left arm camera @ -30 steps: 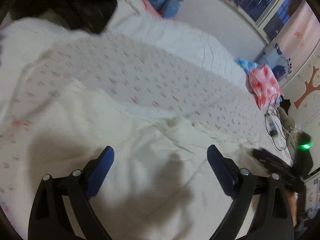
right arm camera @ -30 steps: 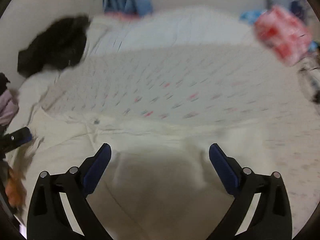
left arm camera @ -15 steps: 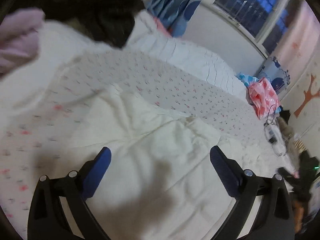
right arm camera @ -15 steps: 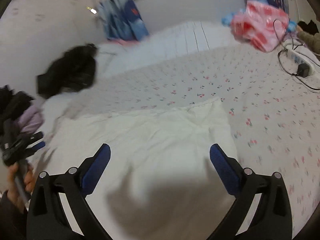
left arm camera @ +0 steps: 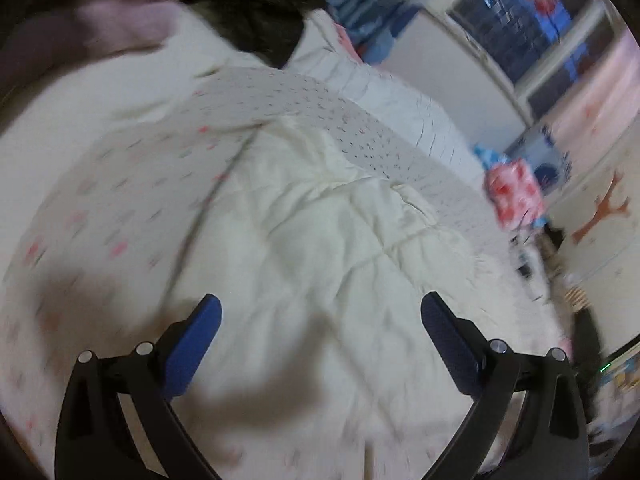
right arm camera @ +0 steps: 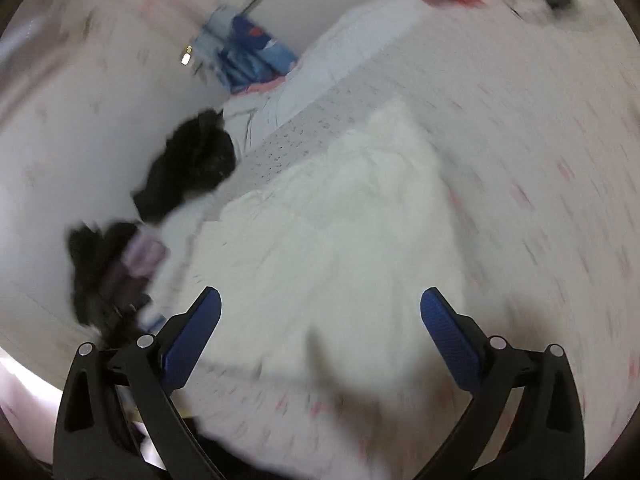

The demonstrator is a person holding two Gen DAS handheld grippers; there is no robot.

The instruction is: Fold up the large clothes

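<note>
Both views are motion-blurred; fine detail is unreadable.

Your left gripper (left arm camera: 320, 314) hangs above the cream garment (left arm camera: 320, 240) with its blue-padded fingers (left arm camera: 192, 346) spread wide and nothing between them. Your right gripper (right arm camera: 320, 314) is likewise spread wide and empty over the same cream garment (right arm camera: 352, 220).

The garment lies flat on the floral bedsheet (left arm camera: 120, 200), creased, with a thicker folded band running across it in the left view. In the right view it reads as a roughly rectangular white patch on the floral bedsheet (right arm camera: 540, 140), one corner toward the far side of the bed.

A black garment (right arm camera: 188, 168) sits on the white bedding beyond it. A dark and lilac pile (right arm camera: 116, 264) lies nearer, left of your right gripper. A pink-red bag (left arm camera: 516, 194) sits at the far right edge of the bed in the left view.
</note>
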